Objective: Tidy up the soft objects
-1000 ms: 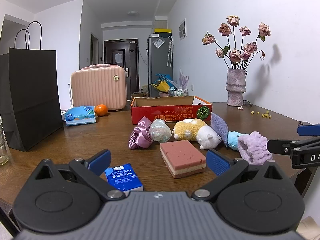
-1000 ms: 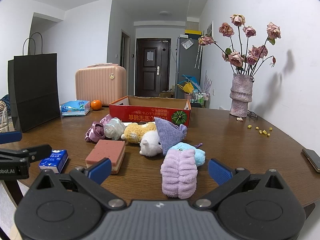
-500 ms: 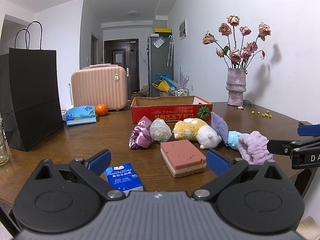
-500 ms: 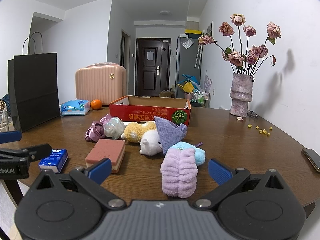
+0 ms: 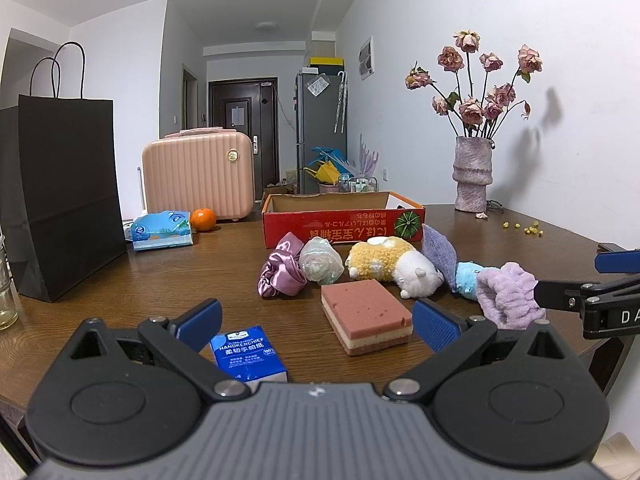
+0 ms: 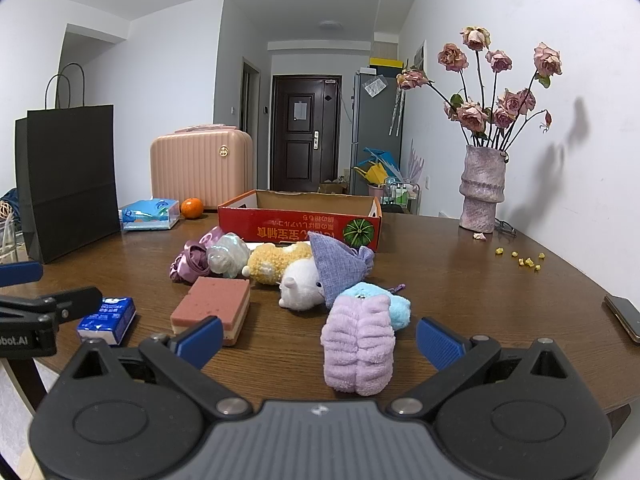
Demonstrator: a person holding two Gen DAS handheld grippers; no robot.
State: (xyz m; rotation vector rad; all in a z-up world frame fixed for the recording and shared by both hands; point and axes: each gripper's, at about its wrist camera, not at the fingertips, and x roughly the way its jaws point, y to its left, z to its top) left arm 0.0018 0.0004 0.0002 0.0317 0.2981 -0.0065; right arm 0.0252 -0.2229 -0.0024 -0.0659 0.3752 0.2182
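Both tools spread wide, holding nothing, parked at the near edge of the table. Left gripper lined up on the pink sponge, with the blue tissue pack just beside its left finger. Right gripper centred on the lilac towel roll, jaws either side but not touching.

Soft items clustered mid-table, just near of the red cardboard box: satin scrunchie, wrapped bundle, yellow-and-white plush, grey-purple pouch, light blue plush touching the towel roll. Box open-topped, nothing seen inside it (likely the drop target, hence everything staged in front).

Probably pre-grasp: nearest item per side picked first to keep reaches short and arms uncrossed. Towel and plush will squash, so deep grip advisable.
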